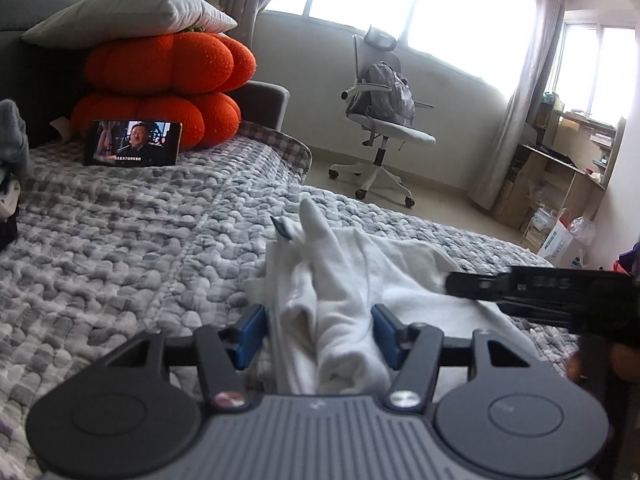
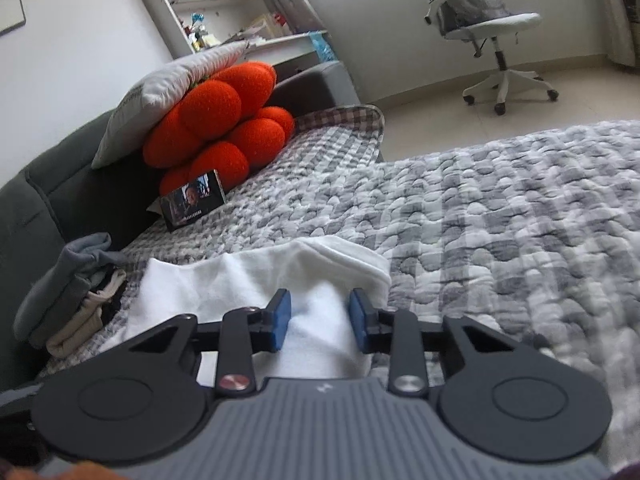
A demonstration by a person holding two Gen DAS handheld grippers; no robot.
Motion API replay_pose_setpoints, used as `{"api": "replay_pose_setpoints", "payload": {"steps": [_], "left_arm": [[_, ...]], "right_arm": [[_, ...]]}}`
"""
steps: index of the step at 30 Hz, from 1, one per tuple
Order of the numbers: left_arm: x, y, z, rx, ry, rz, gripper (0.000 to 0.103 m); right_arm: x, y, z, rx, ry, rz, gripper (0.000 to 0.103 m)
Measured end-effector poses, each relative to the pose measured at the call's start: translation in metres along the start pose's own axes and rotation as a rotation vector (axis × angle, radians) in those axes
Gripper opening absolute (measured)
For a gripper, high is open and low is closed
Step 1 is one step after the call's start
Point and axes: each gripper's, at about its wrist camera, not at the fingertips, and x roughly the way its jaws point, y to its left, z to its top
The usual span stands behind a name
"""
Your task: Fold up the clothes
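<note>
A white garment (image 1: 352,280) lies bunched on the grey quilted bed cover (image 1: 120,248). In the left wrist view a thick roll of it fills the gap between the blue pads of my left gripper (image 1: 319,334), which is shut on it. A peak of cloth sticks up ahead of the pads. From the right edge the other gripper's black fingers (image 1: 520,284) reach over the same garment. In the right wrist view the white garment (image 2: 240,280) spreads to the left, and my right gripper (image 2: 320,320) is shut on a fold of it near its right edge.
Two orange pumpkin cushions (image 1: 168,80) under a white pillow (image 1: 132,12) stand at the sofa back, with a phone (image 1: 134,143) playing a video propped against them. A heap of grey clothes (image 2: 68,288) lies left. A white office chair (image 1: 380,120) stands on the floor beyond.
</note>
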Motion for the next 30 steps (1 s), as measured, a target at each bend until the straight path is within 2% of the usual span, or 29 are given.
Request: {"api": "replay_pose_setpoints", "payload": {"steps": [3, 6, 12, 15, 18, 21, 24, 30], "left_arm": [[0.002, 0.005, -0.002, -0.029, 0.005, -0.016, 0.063], [0.005, 0.013, -0.002, -0.079, 0.016, -0.039, 0.067], [0.004, 0.011, -0.003, -0.072, 0.008, -0.037, 0.067], [0.004, 0.012, -0.003, -0.08, 0.008, -0.042, 0.067], [0.005, 0.013, -0.003, -0.081, 0.008, -0.041, 0.067], [0.005, 0.014, -0.003, -0.087, 0.009, -0.043, 0.067], [0.005, 0.015, -0.004, -0.089, 0.008, -0.043, 0.067], [0.006, 0.017, -0.004, -0.107, 0.014, -0.05, 0.069]], "right_arm": [[-0.023, -0.005, -0.004, 0.048, -0.009, 0.001, 0.049], [-0.042, -0.017, -0.012, 0.143, 0.017, 0.03, 0.049], [-0.058, -0.031, -0.03, 0.3, 0.101, 0.162, 0.053], [-0.06, -0.033, -0.039, 0.329, 0.136, 0.228, 0.053], [-0.059, -0.024, -0.039, 0.297, 0.128, 0.221, 0.054], [-0.055, -0.017, -0.037, 0.294, 0.119, 0.218, 0.062], [-0.053, -0.013, -0.037, 0.284, 0.104, 0.204, 0.065], [-0.055, -0.009, -0.047, 0.334, 0.013, 0.19, 0.066]]}}
